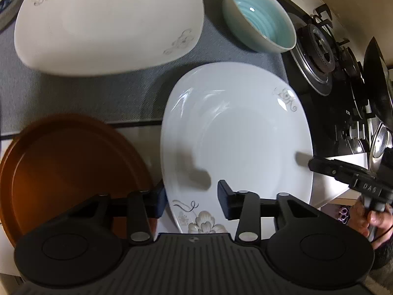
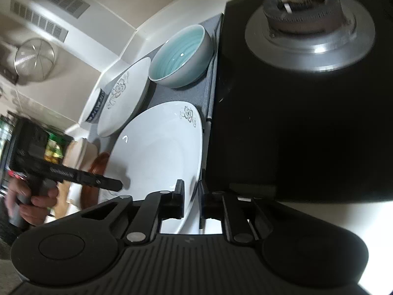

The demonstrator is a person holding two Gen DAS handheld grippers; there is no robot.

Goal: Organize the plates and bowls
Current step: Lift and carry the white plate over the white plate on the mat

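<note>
A flowered plate [image 1: 235, 132] is lying at the tabletop's near edge, just beside the stove [image 1: 326, 78] on its right, partly overlapping a mat [image 1: 98, 98]. A round dish [image 1: 61, 167] is sitting left of it; a bowl [image 1: 260, 17] and second plate [image 1: 105, 22] are resting behind on the mat.

Bare grey mat [image 1: 86, 98] between plates; stove [image 1: 319, 56] alongside.

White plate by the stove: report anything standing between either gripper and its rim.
Nothing visible does. The left gripper has its open jaws astride the near rim of the white plate. The right gripper is closed on its stove-side rim.
</note>
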